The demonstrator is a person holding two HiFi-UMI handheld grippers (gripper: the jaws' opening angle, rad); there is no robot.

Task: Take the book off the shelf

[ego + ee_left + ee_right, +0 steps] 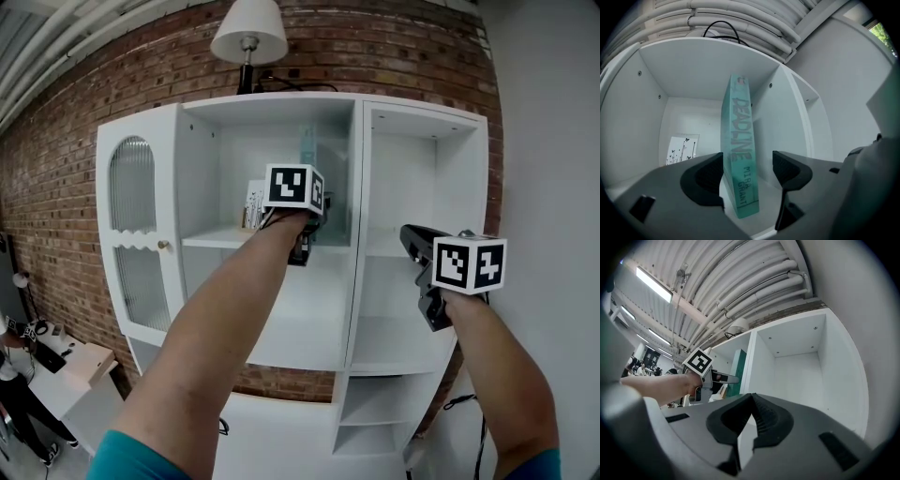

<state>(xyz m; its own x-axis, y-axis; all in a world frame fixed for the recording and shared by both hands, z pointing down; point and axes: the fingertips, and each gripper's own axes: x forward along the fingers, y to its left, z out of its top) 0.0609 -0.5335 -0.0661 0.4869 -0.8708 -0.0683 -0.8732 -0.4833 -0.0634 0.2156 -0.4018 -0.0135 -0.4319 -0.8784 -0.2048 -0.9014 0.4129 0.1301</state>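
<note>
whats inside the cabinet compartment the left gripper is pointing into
A teal book stands upright between the open jaws of the left gripper. A white card with drawn flowers and butterflies leans at the back left. The gripper covers the front floor of the compartment.

My left gripper (747,171) looks into a white shelf (647,122) compartment, jaws wide apart. A teal book (739,140) stands upright between them, spine toward me. There's a clear gap at the right jaw; the left jaw sits just beside the spine, contact unclear. A printed card (682,149) stands at back left. A black cable (723,28) loops above.
</note>
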